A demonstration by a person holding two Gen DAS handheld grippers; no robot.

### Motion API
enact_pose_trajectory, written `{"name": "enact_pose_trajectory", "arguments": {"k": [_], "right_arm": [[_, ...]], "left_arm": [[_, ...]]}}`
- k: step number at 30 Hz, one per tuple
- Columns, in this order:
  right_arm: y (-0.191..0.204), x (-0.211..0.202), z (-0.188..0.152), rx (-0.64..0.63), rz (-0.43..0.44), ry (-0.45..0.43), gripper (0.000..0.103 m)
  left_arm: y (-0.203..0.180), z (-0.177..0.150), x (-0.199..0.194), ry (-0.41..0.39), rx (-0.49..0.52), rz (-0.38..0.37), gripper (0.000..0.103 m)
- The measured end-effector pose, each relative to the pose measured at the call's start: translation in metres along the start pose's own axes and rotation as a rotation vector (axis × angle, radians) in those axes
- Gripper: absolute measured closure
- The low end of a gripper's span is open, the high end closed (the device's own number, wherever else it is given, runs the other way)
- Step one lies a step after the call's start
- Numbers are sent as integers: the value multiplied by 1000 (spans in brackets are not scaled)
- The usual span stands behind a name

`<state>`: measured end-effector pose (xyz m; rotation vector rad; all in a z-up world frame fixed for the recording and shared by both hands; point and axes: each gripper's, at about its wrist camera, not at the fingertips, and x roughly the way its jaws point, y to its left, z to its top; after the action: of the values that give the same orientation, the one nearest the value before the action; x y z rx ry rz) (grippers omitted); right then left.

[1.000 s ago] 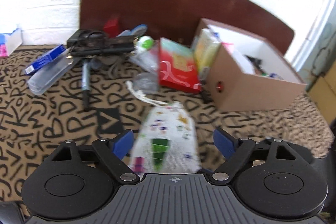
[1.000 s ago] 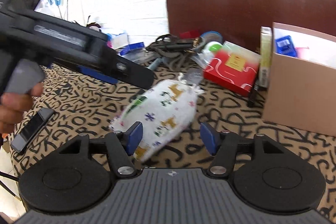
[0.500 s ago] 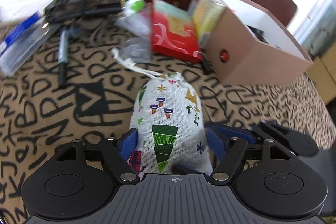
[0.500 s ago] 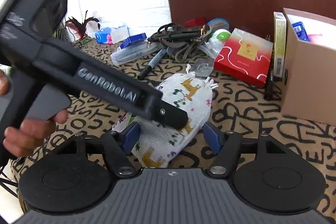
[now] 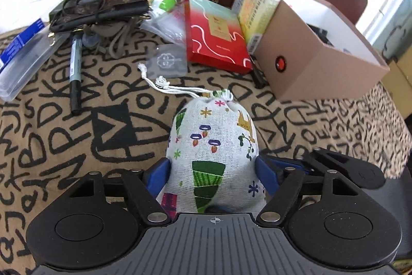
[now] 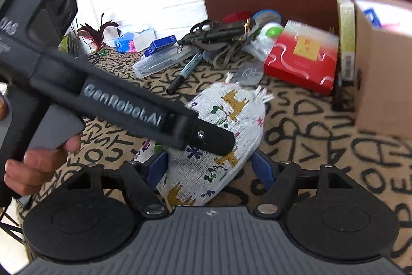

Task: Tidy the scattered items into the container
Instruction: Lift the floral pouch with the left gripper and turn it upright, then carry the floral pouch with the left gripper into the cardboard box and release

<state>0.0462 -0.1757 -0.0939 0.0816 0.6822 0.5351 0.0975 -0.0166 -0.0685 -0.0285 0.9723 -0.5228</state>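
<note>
- Since a second ago, both grippers have closed in on the pouch (image 5: pixel 213 146), which now fills the space between each pair of fingers.
- The left gripper (image 5: pixel 212 172) presses its blue pads (image 5: pixel 159 175) against the pouch's sides, holding it.
- The right gripper (image 6: pixel 209 168) straddles the same pouch with its jaws apart; its left pad looks to touch the cloth, and the right pad stands just clear.
- The pouch lies on the lettered cloth (image 5: pixel 51 135), its drawstring (image 5: pixel 167 86) trailing toward the clutter.
- The box (image 5: pixel 316 68) stands beyond to the right, well apart, beside a red packet (image 5: pixel 216 35).
- A marker (image 5: pixel 75 68) lies to the left.
</note>
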Motion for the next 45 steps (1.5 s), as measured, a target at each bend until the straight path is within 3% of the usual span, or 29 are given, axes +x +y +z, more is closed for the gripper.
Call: {"name": "enact_pose_trajectory", "arguments": {"k": [8,13,19,35,39,45], "right_arm": [[0,-15,-2,4,16,-5,55],[-1,-39,0,-26,-20,-51,57],[-9,-80,11,-52,-68,-159,57],[-58,-175,94,-201,-311,-482,58],[-77,-172,116,-217,-350,-503,58],[-110,-156,132,-218,-369,-485,58]], "left_arm": [[-23,-3,-8,-11,60,23,29],[-40,2,-20,-39,54,-21,30],[-81,21,-44,-123,123,-42,30],[-197,131,-86,-396,307,-139,27],[-207,157,-76,-425,311,-151,27],[-204,186,-42,-408,291,-179,27]]}}
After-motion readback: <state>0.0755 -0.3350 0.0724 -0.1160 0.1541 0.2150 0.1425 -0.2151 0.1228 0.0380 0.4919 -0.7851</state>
